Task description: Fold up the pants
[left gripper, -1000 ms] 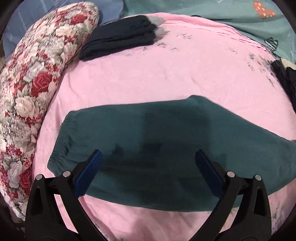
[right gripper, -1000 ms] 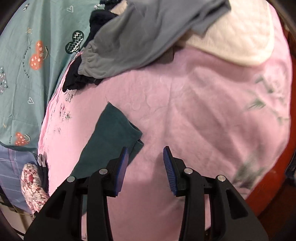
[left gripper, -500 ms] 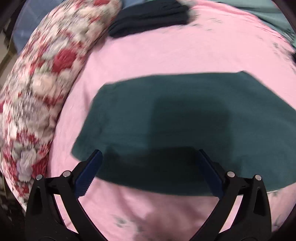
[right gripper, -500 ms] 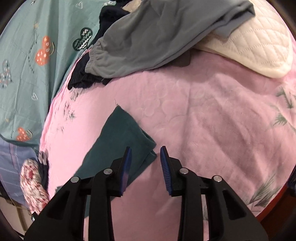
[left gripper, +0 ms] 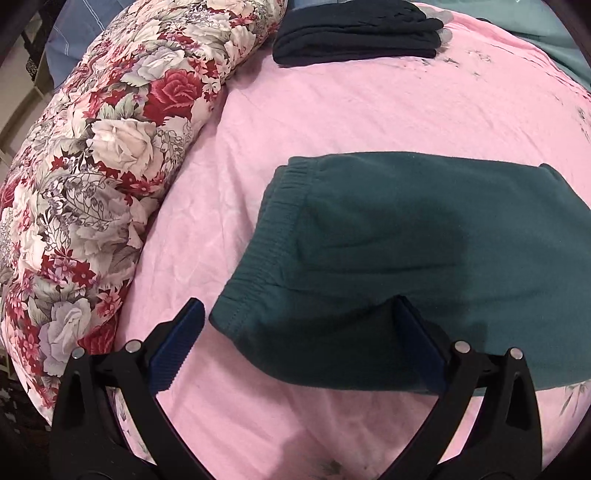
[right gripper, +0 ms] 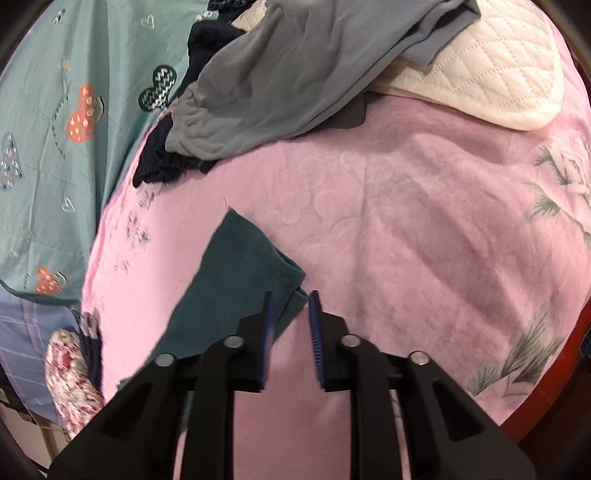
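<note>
While one pair of dark teal fleece pants [left gripper: 424, 258] lies flat on the pink bed blanket [left gripper: 332, 110], two grippers hover over its opposite ends. On that blanket I count one folded stack of dark navy clothes [left gripper: 354, 33], one loose grey garment [right gripper: 288, 85] lying on a crumpled dark navy garment [right gripper: 159, 166], one white quilted cushion [right gripper: 498, 85] and one long rose-patterned floral bolster [left gripper: 99, 177].

The left gripper [left gripper: 295, 347] stands wide open and holds nothing. The near corner of the pants' elastic waistband sits between its blue-padded fingers [left gripper: 177, 347]: one pad hangs over bare blanket just outside the waistband, the other over the teal fabric. Whether either pad touches the cloth cannot be told.

The right gripper [right gripper: 290, 332] is narrowed to a small gap, with nothing clamped. The folded cuff end of the pants [right gripper: 236, 288] lies just ahead of its tips, the corner of the hem reaching toward the gap without clearly entering it.

Relative to the pants, the bolster runs along the blanket's edge beyond the waistband, well apart from it. The navy stack rests at the blanket's far edge, also well apart. The grey garment and cushion lie beyond the cuff end, apart from it. A teal printed sheet [right gripper: 55, 129] borders the blanket on the far side.
</note>
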Available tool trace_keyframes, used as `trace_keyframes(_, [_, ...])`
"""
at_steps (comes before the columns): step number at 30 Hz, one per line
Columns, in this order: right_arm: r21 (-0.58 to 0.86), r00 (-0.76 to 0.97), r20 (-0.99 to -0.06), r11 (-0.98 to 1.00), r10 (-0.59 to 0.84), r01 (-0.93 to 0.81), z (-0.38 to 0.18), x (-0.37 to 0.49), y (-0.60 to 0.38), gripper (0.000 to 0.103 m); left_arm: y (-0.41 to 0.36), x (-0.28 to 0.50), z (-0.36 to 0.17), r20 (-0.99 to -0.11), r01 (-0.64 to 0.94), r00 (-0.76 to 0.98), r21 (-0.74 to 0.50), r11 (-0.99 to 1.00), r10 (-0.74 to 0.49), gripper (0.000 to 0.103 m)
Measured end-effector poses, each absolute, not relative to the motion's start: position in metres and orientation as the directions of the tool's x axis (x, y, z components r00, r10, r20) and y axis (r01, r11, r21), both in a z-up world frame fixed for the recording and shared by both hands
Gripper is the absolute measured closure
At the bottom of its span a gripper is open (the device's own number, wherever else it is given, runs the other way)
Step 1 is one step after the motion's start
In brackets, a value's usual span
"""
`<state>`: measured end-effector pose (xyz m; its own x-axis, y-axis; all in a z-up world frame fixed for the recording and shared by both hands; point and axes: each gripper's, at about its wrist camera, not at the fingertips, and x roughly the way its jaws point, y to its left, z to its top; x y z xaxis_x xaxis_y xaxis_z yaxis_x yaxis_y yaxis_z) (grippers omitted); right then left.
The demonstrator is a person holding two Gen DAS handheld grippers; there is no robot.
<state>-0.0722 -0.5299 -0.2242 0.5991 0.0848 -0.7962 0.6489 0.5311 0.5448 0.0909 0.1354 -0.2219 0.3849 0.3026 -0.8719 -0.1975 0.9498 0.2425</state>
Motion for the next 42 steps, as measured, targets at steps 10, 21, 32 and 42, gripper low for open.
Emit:
trace_keyframes(10, [0.446, 0.538, -0.84, 0.651, 0.067, 0.615, -0.231, -0.047, -0.515, 0.099, 0.136, 0.09, -0.222, -0.876, -0.18, 0.382, 0.241, 0.954, 0.293, 0.002])
trace_keyframes(21, [0.489, 0.562, -0.823, 0.601, 0.078, 0.633, -0.233, -0.067, -0.526, 0.1, 0.135, 0.089, -0.223, -0.879, -0.187, 0.385, 0.225, 0.956, 0.282, 0.002])
trace_keyframes(32, [0.499, 0.561, -0.823, 0.594, 0.095, 0.631, -0.224, -0.049, -0.539, 0.083, 0.136, 0.089, -0.222, -0.879, -0.178, 0.385, 0.227, 0.958, 0.28, 0.002])
trace_keyframes(42, [0.481, 0.572, -0.818, 0.619, 0.061, 0.621, -0.205, -0.058, -0.529, 0.1, 0.136, 0.09, -0.223, -0.879, -0.171, 0.389, 0.226, 0.959, 0.276, 0.002])
